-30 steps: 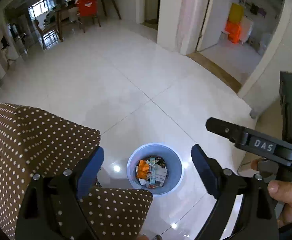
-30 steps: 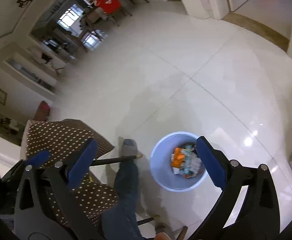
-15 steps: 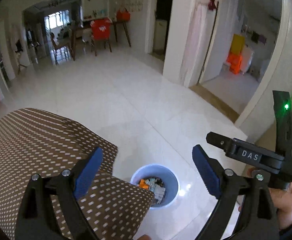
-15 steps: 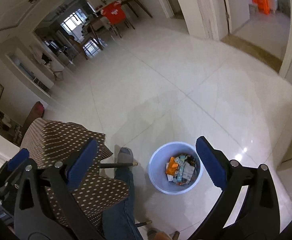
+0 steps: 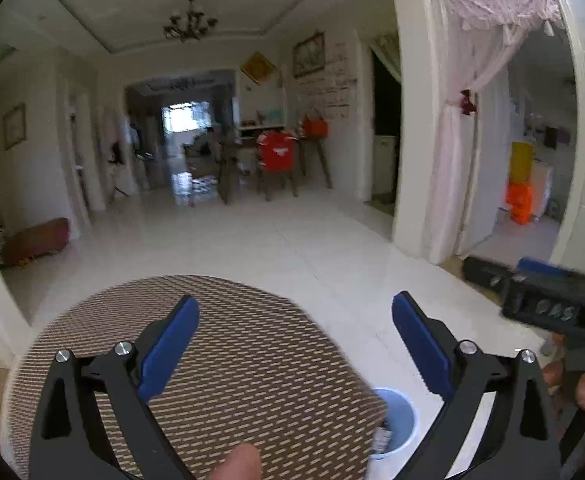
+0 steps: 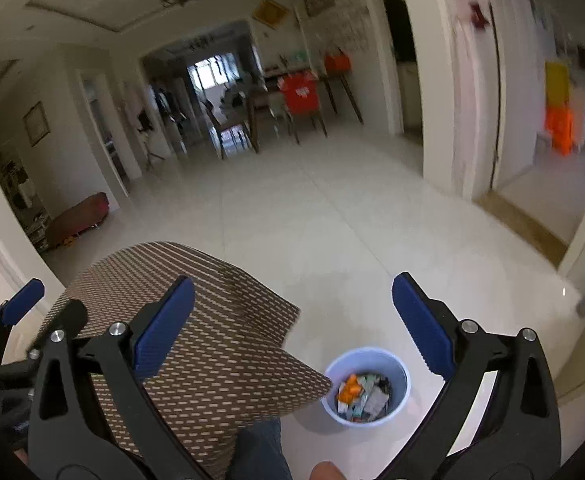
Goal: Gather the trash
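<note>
White tiled floor (image 6: 332,240) surrounds the bin (image 6: 366,386) beside the cloth (image 6: 212,340).

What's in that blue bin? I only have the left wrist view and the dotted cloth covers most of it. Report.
Observer: The right wrist view shows the whole blue bin; it holds a heap of wrappers, one orange.
Operator: Tell me if the right gripper carries anything.
Observer: The right gripper has its jaws wide apart with nothing between them.
Operator: Say what lies beside the bin.
Observer: The dotted cloth ends with a corner just left of the bin, and a leg in blue jeans shows below that corner.
</note>
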`<state>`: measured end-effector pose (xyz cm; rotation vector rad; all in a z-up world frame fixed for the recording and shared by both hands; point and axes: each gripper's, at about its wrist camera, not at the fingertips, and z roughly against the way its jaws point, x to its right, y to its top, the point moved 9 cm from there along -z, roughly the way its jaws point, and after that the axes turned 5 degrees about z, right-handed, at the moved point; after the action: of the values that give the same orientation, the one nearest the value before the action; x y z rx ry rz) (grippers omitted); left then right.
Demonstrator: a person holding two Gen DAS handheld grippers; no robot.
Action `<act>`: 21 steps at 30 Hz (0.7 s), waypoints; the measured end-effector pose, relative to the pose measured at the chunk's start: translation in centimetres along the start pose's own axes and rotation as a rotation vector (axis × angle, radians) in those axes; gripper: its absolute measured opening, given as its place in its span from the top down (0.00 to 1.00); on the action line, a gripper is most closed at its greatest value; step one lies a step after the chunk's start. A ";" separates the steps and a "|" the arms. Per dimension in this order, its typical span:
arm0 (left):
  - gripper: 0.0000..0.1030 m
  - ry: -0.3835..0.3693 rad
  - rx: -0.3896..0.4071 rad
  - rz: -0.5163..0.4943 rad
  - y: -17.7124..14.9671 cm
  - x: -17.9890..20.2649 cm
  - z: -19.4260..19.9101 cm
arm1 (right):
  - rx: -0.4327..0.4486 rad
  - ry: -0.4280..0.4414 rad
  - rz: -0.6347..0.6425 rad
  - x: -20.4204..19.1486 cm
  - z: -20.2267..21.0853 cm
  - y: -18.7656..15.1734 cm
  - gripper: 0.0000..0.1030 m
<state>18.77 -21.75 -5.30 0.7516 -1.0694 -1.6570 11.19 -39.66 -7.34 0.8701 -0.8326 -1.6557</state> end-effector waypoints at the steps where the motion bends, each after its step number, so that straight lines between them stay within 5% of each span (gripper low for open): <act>1: 0.07 0.040 0.009 0.005 0.2 -1.0 1.0 | 0.013 -0.001 0.014 -0.7 0.8 0.2 0.06; 11: 0.05 0.092 0.106 0.137 1.6 -5.7 9.0 | 0.144 -0.051 0.114 -5.9 8.3 1.8 0.06; 21: 0.05 0.120 0.157 0.184 2.2 -7.1 12.6 | 0.228 -0.077 0.170 -9.1 11.9 2.2 0.06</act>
<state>11.12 -11.61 1.86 0.8182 -1.1562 -1.3679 3.69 -30.07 1.72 0.8696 -1.1341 -1.4717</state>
